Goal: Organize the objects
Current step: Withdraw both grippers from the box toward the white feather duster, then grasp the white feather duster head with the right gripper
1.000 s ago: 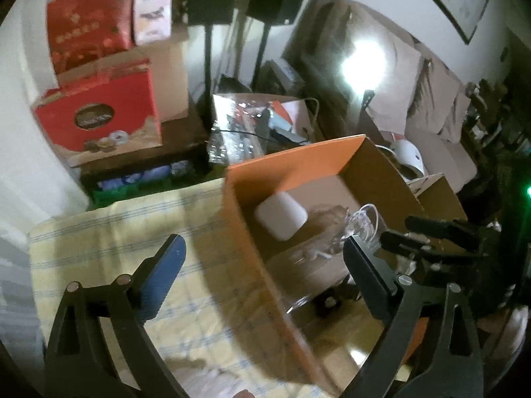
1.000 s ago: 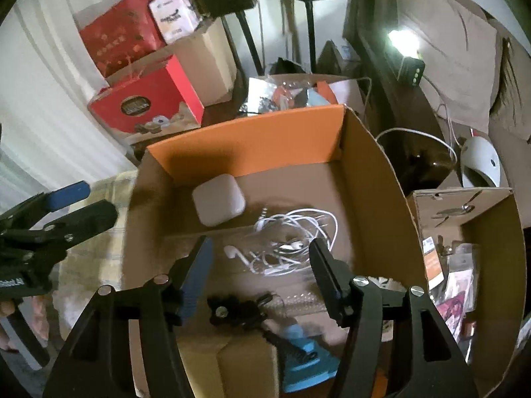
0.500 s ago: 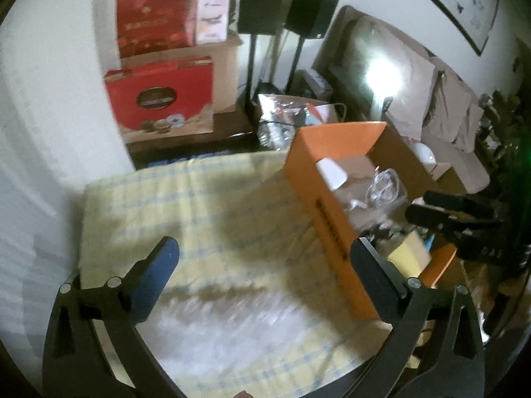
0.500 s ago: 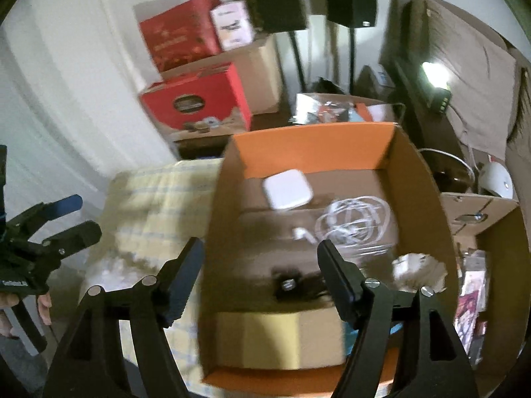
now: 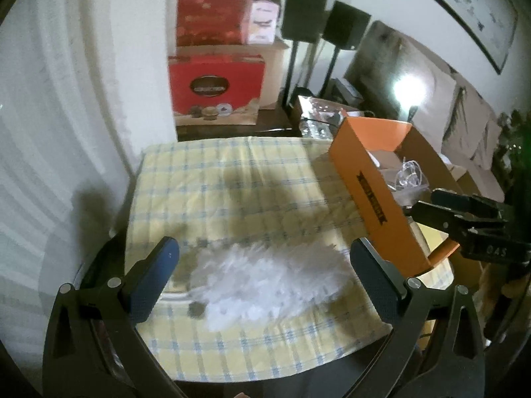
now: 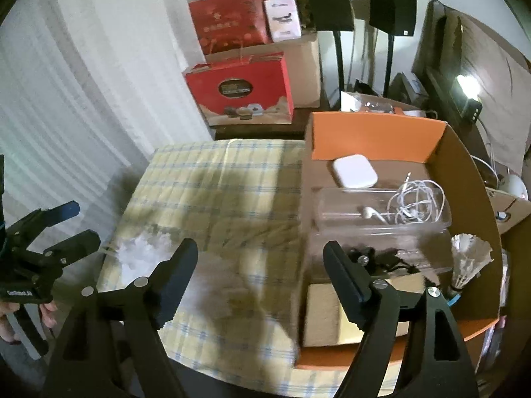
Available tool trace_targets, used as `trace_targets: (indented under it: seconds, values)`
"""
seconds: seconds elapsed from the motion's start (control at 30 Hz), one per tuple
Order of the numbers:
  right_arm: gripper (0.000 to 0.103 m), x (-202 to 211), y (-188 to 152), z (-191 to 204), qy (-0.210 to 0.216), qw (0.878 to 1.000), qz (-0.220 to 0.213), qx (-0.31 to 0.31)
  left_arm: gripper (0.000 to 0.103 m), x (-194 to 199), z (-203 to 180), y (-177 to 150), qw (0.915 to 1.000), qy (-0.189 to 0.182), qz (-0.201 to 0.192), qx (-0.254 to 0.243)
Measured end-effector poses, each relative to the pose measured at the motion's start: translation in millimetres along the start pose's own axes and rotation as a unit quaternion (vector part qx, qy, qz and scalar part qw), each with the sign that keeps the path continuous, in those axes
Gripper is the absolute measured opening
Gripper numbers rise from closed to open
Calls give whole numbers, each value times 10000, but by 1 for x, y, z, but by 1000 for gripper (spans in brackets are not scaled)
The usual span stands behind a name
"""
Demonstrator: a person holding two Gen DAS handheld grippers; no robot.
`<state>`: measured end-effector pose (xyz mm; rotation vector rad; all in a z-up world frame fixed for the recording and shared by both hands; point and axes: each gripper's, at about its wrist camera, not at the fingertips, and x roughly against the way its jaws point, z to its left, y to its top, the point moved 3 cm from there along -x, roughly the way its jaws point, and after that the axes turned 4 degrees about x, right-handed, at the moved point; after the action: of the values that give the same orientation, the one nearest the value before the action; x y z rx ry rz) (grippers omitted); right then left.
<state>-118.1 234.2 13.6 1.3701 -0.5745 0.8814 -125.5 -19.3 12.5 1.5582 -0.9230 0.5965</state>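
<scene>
- Your left gripper (image 5: 264,267) hangs over the near part of the table w/ yellow checked cloth (image 5: 232,179); jaws spread as wide as they go, nothing pinched.
- Directly below/between those jaws: a white fluffy feathery thing (image 5: 265,278) lying on the cloth. Blurred, so can't tell exactly what it is. Pads don't touch it.
- A small dark round bit sits at the fluffy thing's near-left edge; too small to ID.
- Your right gripper (image 6: 260,273) straddles the left wall of the orange cardboard box (image 6: 378,132); jaws opening, nothing btwn the pads. Left finger over the cloth, right finger over the box interior.
- The box stands on the right side of the table, open top. Inside, far end: white rounded case (image 6: 354,170).
- Nearer: clear plastic tray (image 6: 345,209) w/ tangled white earphones (image 6: 415,202) in it.
- Near-right corner of box: a shuttlecock (image 6: 469,258), feathers up, leaning at the right wall.
- Black clip-like item (image 6: 381,255) near the middle of the box, partly behind your right finger; tan block (image 6: 322,311) at the near wall.
- From the right cam the fluffy thing shows at the cloth's left-near edge, just beside your left gripper.
- Behind the table: red gift boxes (image 5: 215,86) stacked w/ cardboard cartons, two black speakers on stands (image 5: 305,13), curtain at left.
</scene>
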Motion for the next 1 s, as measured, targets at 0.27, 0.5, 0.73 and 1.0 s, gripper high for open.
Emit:
trace_targets:
  seconds: [0.27, 0.5, 0.73, 1.0]
  values:
    - [86, 2, -10, 29, -60, 9998, -178, 96, 103, 14, 20, -12, 9996, 91, -160, 235]
    - [94, -1, -17, 49, -161, 9992, -256, 262, 103, 18, 28, -23, 9994, 207, -211, 205]
    - [96, -13, -26, 57, -143, 9994, -172, 254, 103, 11, 39, -30, 9992, 284, -172, 227]
    - [103, -41, -36, 59, -168, 9997, 7, 191, 103, -17, 65, -42, 9989, 337, 7, 319]
